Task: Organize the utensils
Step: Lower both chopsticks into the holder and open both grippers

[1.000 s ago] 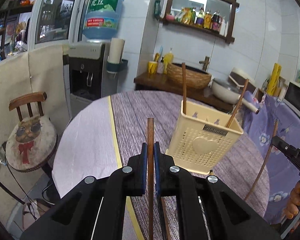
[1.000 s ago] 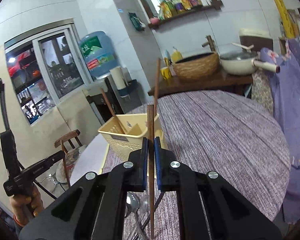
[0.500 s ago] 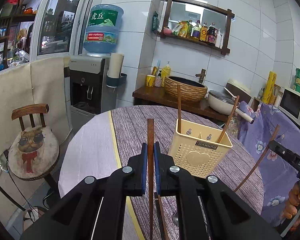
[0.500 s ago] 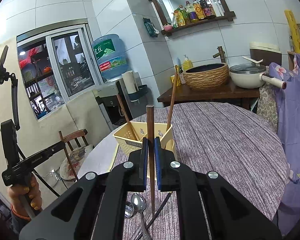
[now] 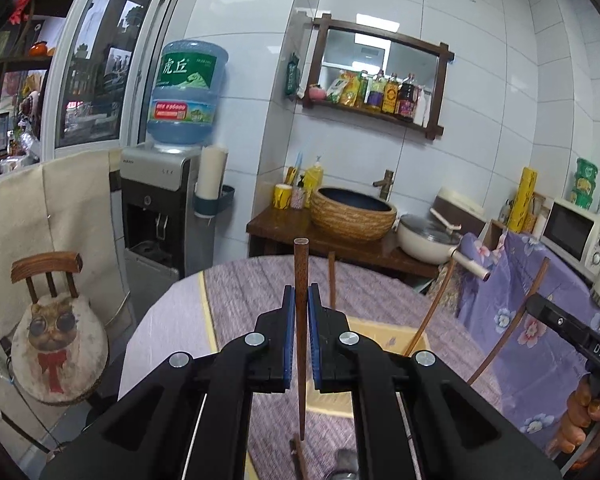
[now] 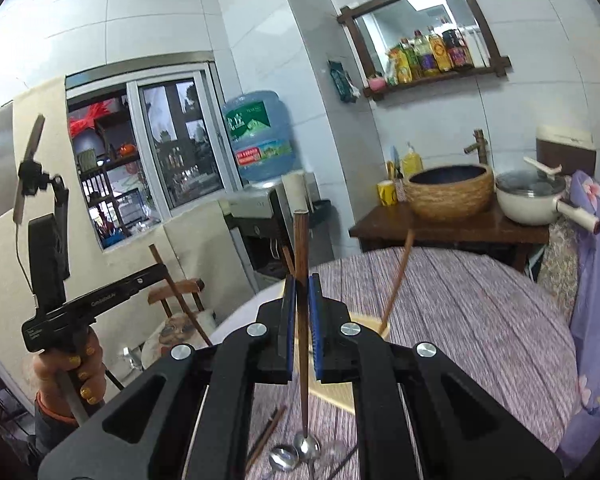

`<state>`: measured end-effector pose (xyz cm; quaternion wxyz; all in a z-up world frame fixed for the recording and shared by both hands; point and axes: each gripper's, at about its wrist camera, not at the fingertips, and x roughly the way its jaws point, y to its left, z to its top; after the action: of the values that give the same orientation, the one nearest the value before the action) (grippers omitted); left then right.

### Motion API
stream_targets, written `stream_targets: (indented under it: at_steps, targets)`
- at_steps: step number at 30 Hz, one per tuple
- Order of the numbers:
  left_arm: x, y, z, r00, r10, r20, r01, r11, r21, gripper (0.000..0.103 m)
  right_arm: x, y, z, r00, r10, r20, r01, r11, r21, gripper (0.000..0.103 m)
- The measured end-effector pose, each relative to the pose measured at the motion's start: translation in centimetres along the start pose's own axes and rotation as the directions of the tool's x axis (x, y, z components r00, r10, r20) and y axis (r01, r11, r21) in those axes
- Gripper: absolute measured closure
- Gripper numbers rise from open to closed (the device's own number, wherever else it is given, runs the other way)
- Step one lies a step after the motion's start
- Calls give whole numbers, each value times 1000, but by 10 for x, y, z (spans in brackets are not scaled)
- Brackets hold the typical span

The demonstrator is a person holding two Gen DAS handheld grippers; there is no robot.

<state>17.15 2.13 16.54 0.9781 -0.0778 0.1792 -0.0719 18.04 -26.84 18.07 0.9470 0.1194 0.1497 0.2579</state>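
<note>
left black two-finger gripper (image 5: 299, 296): clamped, pointing 12 o'clock | right black two-finger gripper (image 6: 301, 286): clamped, 12 o'clock

Utensil basket (image 5: 384, 330) on tabletop (image 5: 252, 292) just ahead of left hand-held gripper (image 5: 301, 300), two chopsticks (image 5: 332, 280) standing in it, spoons (image 6: 296, 452) on tabletop below right hand-held gripper (image 6: 302, 292), chair (image 5: 52, 340) left of tabletop, woven bowl (image 5: 354, 214) on counter behind
</note>
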Motion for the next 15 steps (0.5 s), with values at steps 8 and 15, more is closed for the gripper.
stream_targets:
  at_steps: [8, 15]
  targets:
    - [5, -21, 69, 994, -71, 83, 76, 996, -55, 96, 10, 1, 61, 994, -35, 108, 34, 999, 8, 95]
    - [47, -42, 52, 997, -29, 78, 33, 998, -48, 96, 40, -15, 45, 981, -147, 126, 150, 989, -12, 95]
